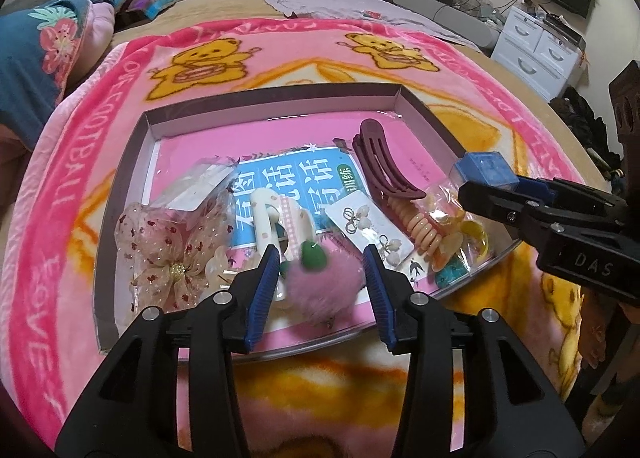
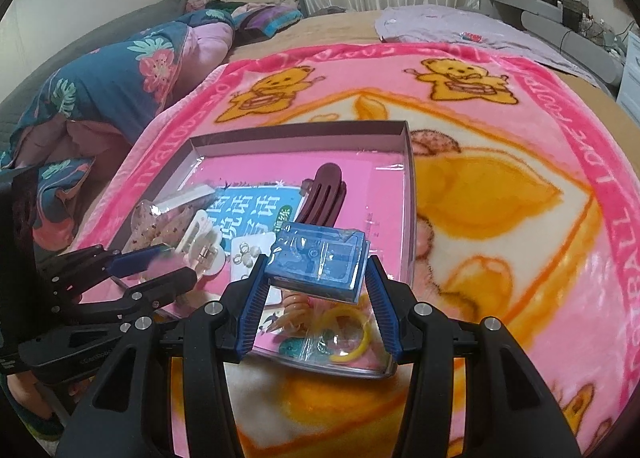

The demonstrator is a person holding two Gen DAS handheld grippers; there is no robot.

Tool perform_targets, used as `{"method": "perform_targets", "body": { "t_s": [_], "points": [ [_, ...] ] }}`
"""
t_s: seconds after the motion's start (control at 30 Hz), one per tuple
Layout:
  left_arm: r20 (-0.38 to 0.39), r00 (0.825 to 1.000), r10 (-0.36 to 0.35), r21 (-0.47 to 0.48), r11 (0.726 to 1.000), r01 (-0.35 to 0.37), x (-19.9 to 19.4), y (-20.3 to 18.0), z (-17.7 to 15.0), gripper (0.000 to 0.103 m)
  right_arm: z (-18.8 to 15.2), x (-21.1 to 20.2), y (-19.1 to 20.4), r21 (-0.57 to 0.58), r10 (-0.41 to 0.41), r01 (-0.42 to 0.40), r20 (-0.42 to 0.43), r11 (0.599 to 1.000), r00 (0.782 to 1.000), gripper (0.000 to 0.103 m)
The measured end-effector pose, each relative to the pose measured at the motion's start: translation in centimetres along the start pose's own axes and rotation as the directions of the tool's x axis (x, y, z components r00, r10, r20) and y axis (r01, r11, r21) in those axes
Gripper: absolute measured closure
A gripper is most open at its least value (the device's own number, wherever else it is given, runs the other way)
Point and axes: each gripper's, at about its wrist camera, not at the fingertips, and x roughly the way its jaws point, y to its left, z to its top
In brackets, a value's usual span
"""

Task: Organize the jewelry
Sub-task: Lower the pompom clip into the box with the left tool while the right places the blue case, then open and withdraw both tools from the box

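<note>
My right claw (image 2: 316, 278) is clamped on a small blue box (image 2: 318, 260) wrapped in clear film; both blue pads press its sides, and the box sits tilted, held above the near right corner of the tray (image 2: 408, 194). From the left camera I see that same claw (image 1: 486, 172) reaching in from the right with the box (image 1: 484, 166) at its tip.

My left claw (image 1: 322, 262) stands partly open. A fluffy pink pompom (image 1: 320, 290) with a green ball on top lies between its fingers; I see a gap on each side, so the pads do not press on it, and it appears to rest on the tray floor.

Just beyond the pompom lie a white hair clip (image 1: 276, 218) and a card of pearl earrings (image 1: 368, 230). To the left is a sheer flower bow (image 1: 168, 254) with red dots. To the right, a dark red claw clip (image 1: 380, 162) lies beside a peach spiral hair tie (image 1: 420, 230), and a clear bag of coloured rings (image 2: 340, 332) lies directly under the held box.

The tray (image 1: 280, 98) is a shallow grey-walled box lid with a pink printed floor, and it rests on a pink bear blanket (image 1: 200, 62) spread over a bed.
</note>
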Motion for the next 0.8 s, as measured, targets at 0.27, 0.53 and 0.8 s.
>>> {"method": "perform_targets", "body": {
  "t_s": [0.27,0.53,0.8],
  "points": [
    [0.008,1.0,0.0,-0.002,1.0,0.0,-0.6,-0.1,-0.1,0.068,-0.5,0.0,0.0,0.011,0.008,-0.008,-0.01,1.0,1.0,0.055],
    [0.013,1.0,0.002,-0.011,1.0,-0.002,-1.2,0.0,-0.1,0.064,-0.9,-0.5,-0.2,0.026,0.013,-0.013,-0.003,1.0,1.0,0.053],
    [0.038,0.999,0.007,-0.03,1.0,-0.006,-2.9,0.1,0.0,0.044,-1.4,-3.4,-0.3,0.038,-0.014,0.011,0.071,0.999,0.997,0.032]
  ]
}}
